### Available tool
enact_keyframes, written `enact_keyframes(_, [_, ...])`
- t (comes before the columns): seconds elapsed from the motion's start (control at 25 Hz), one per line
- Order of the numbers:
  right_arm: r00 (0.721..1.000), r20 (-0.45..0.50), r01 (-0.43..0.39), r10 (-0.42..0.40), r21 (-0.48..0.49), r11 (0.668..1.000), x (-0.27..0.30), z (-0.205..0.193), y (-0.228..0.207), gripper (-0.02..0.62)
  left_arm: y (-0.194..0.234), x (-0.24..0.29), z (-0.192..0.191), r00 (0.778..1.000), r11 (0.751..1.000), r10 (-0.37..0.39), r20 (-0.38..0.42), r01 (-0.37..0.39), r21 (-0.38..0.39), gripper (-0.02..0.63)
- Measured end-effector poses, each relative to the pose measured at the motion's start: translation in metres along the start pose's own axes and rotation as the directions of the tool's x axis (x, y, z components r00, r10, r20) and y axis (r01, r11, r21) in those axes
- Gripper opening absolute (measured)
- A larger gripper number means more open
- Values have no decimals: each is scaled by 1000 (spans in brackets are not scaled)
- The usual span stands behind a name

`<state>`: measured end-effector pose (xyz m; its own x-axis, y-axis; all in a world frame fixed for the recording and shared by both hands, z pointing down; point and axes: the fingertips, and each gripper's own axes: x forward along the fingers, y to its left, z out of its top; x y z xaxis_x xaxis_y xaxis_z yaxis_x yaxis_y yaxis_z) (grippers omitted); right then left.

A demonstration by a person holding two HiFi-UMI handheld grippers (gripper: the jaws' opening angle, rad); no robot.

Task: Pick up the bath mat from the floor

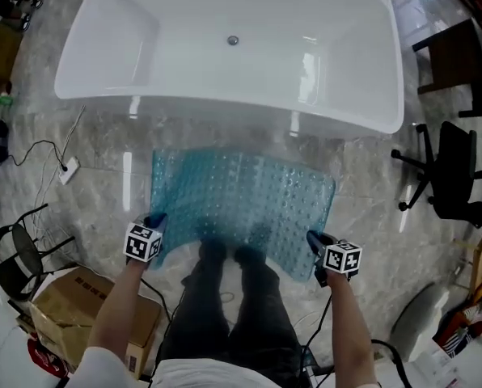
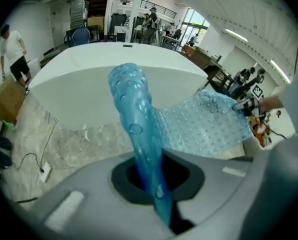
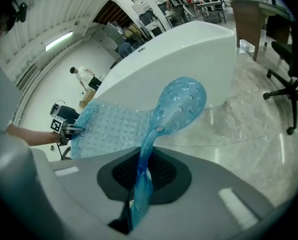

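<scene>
Left hand-held gripper (image 1: 154, 221) & right hand-held gripper (image 1: 315, 240) each clamp bath mat (image 1: 241, 204) edge; mat off floor.

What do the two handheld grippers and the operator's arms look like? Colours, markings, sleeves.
Left gripper and right gripper: dark jaws, each topped by a white cube with black square markers. Their own views show a light grey body with a dark recess round the jaws and pale rectangular patches. Forearms bare; white short sleeves; dark trousers.

The translucent bath mat (image 1: 249, 200) partly veils the person's legs (image 1: 225, 305).
</scene>
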<state>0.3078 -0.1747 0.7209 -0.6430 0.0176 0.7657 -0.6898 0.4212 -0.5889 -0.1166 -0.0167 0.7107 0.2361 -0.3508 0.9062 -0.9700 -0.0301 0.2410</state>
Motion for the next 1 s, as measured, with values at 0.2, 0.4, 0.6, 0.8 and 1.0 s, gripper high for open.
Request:
enact_keyframes(0.2, [996,18,-89,90,-32,996,-68,6,98,23,-45,-110,20,998,998,-51,44,49,38,15])
enact_keyframes(0.4, [993,98,-64,72,-83,995,-136,17,178,23,-67,-212,27,991,994,-76,108,66,89,15])
enact_keyframes(0.6, [978,200,-26,52,-128,991,-206,20,249,25,-80,-300,37,972,994,-100,211,87,67,15])
enact_keyframes(0.8, [961,270,-24,62,-145,989,-260,16,282,25,-104,-351,46,955,994,-104,277,88,71,15])
enact_keyframes(1.0, [946,295,-78,131,-183,980,-300,3,306,26,-160,-391,51,932,988,-114,345,71,135,15])
